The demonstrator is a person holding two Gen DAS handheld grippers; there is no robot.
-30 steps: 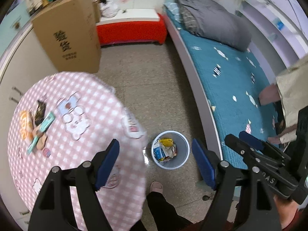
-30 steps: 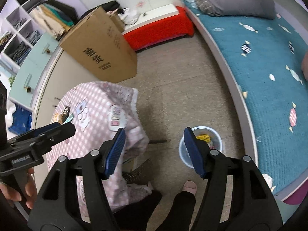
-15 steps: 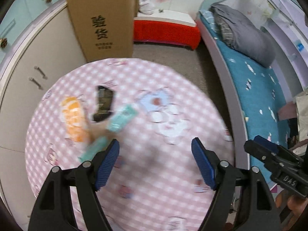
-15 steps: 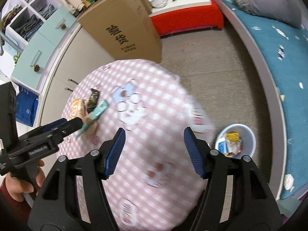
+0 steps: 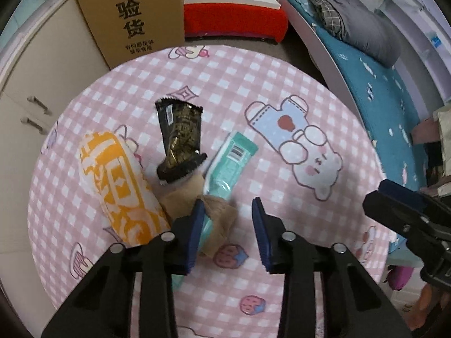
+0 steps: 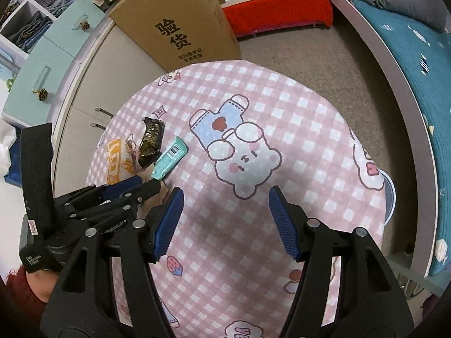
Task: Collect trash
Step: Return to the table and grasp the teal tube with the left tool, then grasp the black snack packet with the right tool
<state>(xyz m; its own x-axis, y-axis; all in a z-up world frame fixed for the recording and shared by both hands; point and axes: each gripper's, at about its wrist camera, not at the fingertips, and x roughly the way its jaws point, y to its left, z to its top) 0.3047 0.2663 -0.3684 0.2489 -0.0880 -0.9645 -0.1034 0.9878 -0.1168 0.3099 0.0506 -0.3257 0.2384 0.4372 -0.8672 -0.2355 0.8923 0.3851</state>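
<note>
Item: trash cluster, left-centre of the left wrist view, on the pink checked counter (image 5: 282, 90). Contents: orange packet (image 5: 118, 186), black wrapper (image 5: 180, 138), mint wrapper (image 5: 231, 160), crumpled brown paper (image 5: 217, 219). Left hand-held gripper (image 5: 227, 225): nearer, jaws closing, brown paper between them; contact possibly begun at the left pad, unclear. Mint wrapper's long axis runs diagonally up-right from it. Right hand-held gripper (image 6: 225, 219): open, empty, right of cluster.

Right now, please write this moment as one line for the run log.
left gripper: closing over brown wrapper, no grip | right gripper: open, empty | bin: unseen
</note>
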